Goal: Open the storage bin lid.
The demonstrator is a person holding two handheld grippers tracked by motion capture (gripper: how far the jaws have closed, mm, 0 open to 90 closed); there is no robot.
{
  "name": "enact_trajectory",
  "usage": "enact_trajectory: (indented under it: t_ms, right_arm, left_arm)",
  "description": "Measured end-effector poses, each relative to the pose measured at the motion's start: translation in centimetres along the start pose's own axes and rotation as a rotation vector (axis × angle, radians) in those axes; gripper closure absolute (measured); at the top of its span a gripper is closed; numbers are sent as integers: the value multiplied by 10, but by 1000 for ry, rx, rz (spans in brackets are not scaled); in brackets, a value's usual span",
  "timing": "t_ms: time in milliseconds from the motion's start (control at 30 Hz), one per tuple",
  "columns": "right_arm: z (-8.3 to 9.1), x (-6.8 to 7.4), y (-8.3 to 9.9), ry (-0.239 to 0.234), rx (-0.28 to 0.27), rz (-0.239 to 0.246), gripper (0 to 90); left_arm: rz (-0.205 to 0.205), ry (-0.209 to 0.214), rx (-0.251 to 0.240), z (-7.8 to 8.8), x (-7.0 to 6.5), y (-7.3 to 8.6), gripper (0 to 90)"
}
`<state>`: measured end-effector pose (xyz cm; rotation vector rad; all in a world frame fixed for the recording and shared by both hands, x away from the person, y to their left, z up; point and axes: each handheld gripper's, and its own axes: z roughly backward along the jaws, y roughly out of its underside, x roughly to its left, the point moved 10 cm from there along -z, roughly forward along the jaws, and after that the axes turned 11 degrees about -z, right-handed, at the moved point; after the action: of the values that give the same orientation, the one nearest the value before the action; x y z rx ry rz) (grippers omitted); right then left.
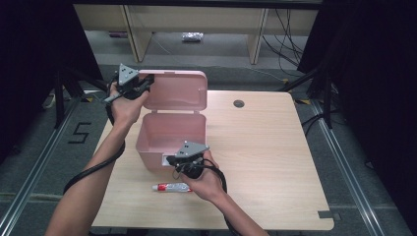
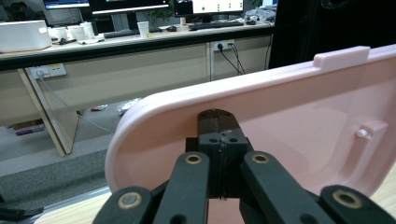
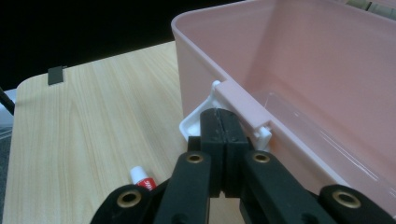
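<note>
Pink plastic box (image 1: 169, 135), light, rigid, slick-walled: left tool (image 2: 218, 122) pressed together against raised lid (image 2: 289, 116), right tool (image 3: 218, 122) likewise at front latch (image 3: 243, 109); grip rims.

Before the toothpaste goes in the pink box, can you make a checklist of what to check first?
1. Lid up, box open: ok.
2. Left gripper with fingers shut against the lid's edge, propping it: ok.
3. Pink box has room inside: ok, the part in sight looks bare.
4. Right gripper free to pick up: not ok, fingers shut at the white latch.
5. Toothpaste tube within reach on the table: ok, near the right hand.
</note>
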<state>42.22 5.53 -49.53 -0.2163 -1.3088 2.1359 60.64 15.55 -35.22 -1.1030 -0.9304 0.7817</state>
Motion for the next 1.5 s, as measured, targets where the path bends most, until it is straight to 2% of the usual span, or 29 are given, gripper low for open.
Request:
enact_trajectory:
  t_ms: [400, 667, 700, 767, 800, 833, 867, 900, 967, 1267, 1333, 1400, 1500]
  right_arm:
    - [1, 0, 0, 0, 7, 4, 900]
    - [1, 0, 1, -3, 6, 4, 900]
    - [1, -2, -1, 1, 0, 27, 900]
    - [0, 0, 0, -5, 2, 11, 900]
    - [0, -2, -1, 0, -2, 28, 900]
    - [0, -1, 0, -4, 3, 14, 900]
    - [1, -2, -1, 1, 0, 27, 900]
    - [0, 0, 0, -4, 3, 8, 900]
    - [1, -2, -1, 0, -1, 29, 900]
    - [0, -1, 0, -6, 0, 23, 900]
    - [1, -1, 0, -1, 4, 8, 900]
    - [0, -1, 0, -1, 0, 22, 900]
    - [0, 0, 0, -5, 2, 14, 900]
  left_arm:
    - [-23, -16, 22, -10, 2, 5, 898]
    - [-16, -21, 40, -16, 3, 12, 898]
    - [-17, -21, 41, -17, 3, 13, 898]
    - [-17, -21, 49, -18, 3, 16, 898]
    - [-16, -20, 50, -18, 2, 17, 898]
    - [-20, -20, 52, -19, 2, 18, 898]
    - [-16, -20, 55, -20, 2, 19, 898]
    - [-18, -20, 55, -20, 2, 20, 898]
    - [-19, -19, 64, -21, 1, 22, 899]
    - [-19, -20, 87, -24, 0, 31, 898]
    - [-19, -17, 94, -25, 0, 33, 898]
    - [-19, -19, 101, -26, 1, 35, 898]
    - [-18, -16, 110, -27, 0, 37, 898]
